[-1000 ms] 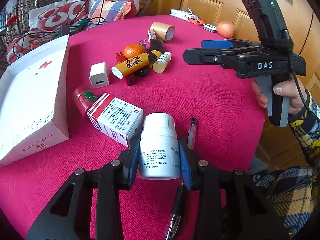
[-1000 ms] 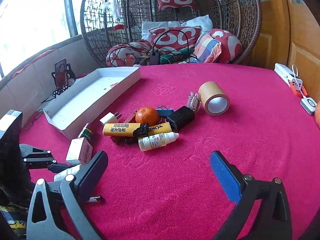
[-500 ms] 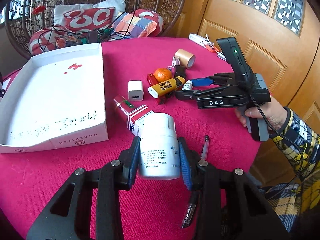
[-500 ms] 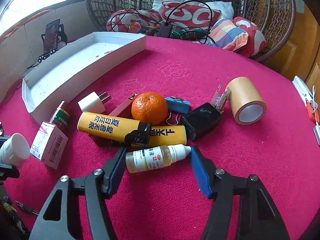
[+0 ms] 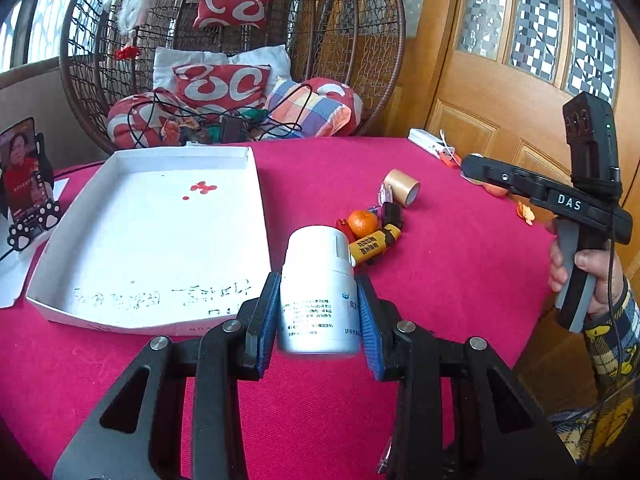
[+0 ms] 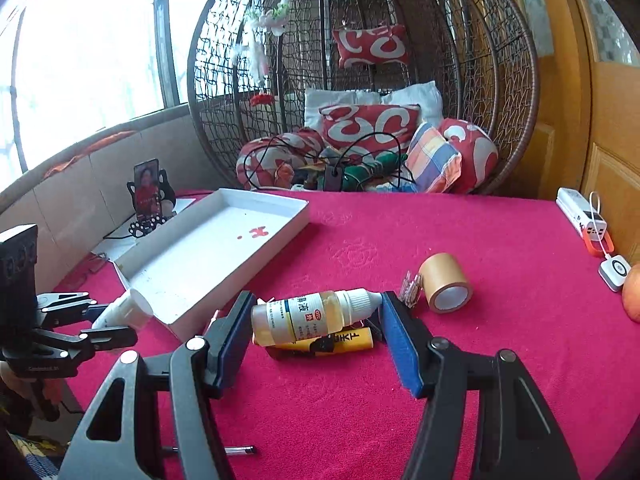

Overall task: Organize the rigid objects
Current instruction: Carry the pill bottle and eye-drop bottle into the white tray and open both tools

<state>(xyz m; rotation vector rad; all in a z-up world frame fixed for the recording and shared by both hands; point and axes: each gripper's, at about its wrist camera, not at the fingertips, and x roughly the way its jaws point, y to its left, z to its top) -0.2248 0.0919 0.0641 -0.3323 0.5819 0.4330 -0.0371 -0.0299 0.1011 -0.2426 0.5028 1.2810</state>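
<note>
My left gripper clamps the white bottle near the tray. My right gripper pinches the dropper bottle end to end above the counter.

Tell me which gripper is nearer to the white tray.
Left. The left gripper, shut on the white pill bottle, hangs just off the white tray at its near corner. The right gripper, holding the dropper bottle, sits farther out over the item pile.
</note>
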